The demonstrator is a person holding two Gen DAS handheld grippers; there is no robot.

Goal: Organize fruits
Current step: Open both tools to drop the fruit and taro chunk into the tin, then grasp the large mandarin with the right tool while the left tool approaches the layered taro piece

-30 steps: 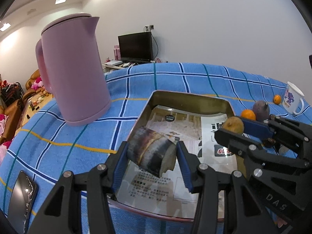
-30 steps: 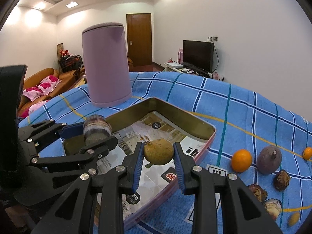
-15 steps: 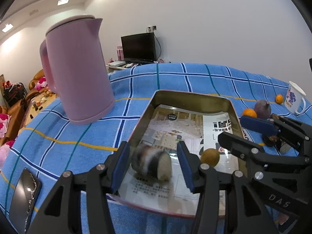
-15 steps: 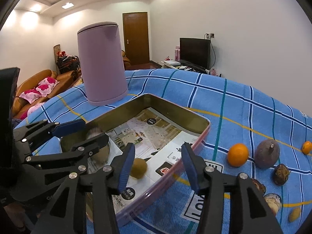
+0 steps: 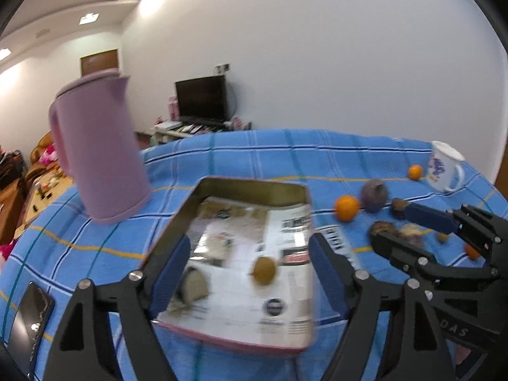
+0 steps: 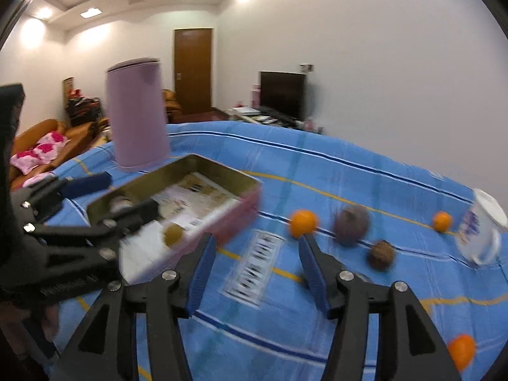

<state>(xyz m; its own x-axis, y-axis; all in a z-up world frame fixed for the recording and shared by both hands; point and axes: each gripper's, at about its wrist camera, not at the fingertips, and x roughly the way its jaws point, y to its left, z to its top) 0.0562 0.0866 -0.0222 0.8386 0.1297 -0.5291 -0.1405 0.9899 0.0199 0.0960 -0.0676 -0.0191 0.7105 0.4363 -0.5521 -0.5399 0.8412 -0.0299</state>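
Two fruits already lie in the paper-lined metal tray (image 5: 203, 197) on the blue checked cloth covering the desk (image 5: 285, 152): a round yellow-brown fruit (image 5: 264, 270) near the middle of the paper and a short dark cut chunk with a pale end (image 5: 192, 284) by the tray's left wall. The left hand-held gripper (image 5: 249, 277) hangs above the tray's near end with its blue pads spreading wider, nothing pressed between them, the two fruits merely showing through the gap. The right hand-held gripper (image 6: 254, 268) is also opening and empty, aimed over bare cloth just right of the tray, toward the loose fruit still outside it: an orange (image 6: 304, 222) nearest the fingertips, a dull purple round fruit (image 6: 351, 222) beside it, a small brown rough one (image 6: 381, 254) nearer the camera, a small orange (image 6: 442, 221) next to the white printed mug (image 6: 481, 231), and another orange (image 6: 462, 350) at the near right. The step in hand looks like the reach for the next piece, and the orange is probably the easiest pick. It should go best if the pads open wider than the fruit, come down on either side at its widest part, and close gently, since a round fruit may roll on the cloth or nudge its purple neighbour. The pink kettle (image 5: 98, 149) stands well clear behind the tray, and a phone (image 5: 27, 320) lies at the cloth's near left edge.
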